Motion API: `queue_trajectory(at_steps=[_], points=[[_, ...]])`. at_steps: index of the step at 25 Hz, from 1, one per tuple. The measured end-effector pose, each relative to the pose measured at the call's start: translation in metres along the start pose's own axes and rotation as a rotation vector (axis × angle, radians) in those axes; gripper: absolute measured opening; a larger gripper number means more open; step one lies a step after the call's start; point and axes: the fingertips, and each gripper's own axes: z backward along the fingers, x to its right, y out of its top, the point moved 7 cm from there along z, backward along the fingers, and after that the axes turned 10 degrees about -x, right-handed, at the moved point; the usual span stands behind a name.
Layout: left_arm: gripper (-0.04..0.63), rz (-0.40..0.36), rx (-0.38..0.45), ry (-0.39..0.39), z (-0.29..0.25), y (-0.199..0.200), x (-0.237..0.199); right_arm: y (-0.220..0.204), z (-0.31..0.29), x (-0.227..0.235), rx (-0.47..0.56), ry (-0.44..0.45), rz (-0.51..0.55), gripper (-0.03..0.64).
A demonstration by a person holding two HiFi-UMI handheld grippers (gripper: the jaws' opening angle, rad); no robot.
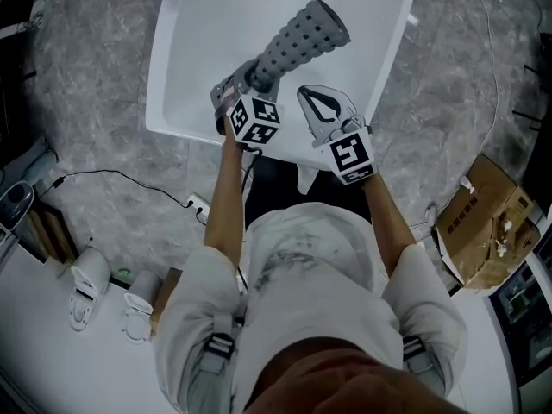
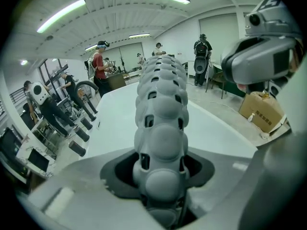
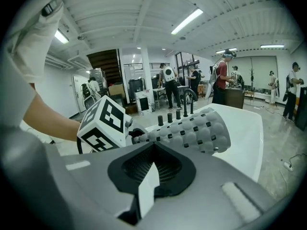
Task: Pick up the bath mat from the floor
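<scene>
Clearly off the grey marbled floor, the rolled grey bath mat sticks out over the white tub, its free end angled toward the far right. The left gripper is clamped on the mat's near end, the roll filling its jaws. Just to its right, the right gripper has its jaws closed together on nothing, above the tub's near rim.

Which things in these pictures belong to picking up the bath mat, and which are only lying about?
Belong to the job:
- rolled grey bath mat
- left gripper, fingers clamped on the mat's end
- right gripper, holding nothing

Only lying about:
- cardboard box
- power strip
- white bathtub
</scene>
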Motion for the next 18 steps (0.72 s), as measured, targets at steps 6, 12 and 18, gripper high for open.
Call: queue_trajectory(at_steps=[6, 12, 18], points=[[0.207, 0.040, 0.045, 0.028, 0.041, 0.017, -0.007, 0.027, 0.022, 0.000, 0.021, -0.025, 0.016, 0.002], [0.207, 0.088, 0.083, 0.042, 0.082, 0.030, -0.010, 0.050, 0.046, -0.006, 0.035, -0.021, 0.055, 0.002], [0.207, 0.107, 0.119, 0.065, 0.118, 0.042, -0.015, 0.074, 0.060, -0.010, 0.055, -0.024, 0.080, 0.002]])
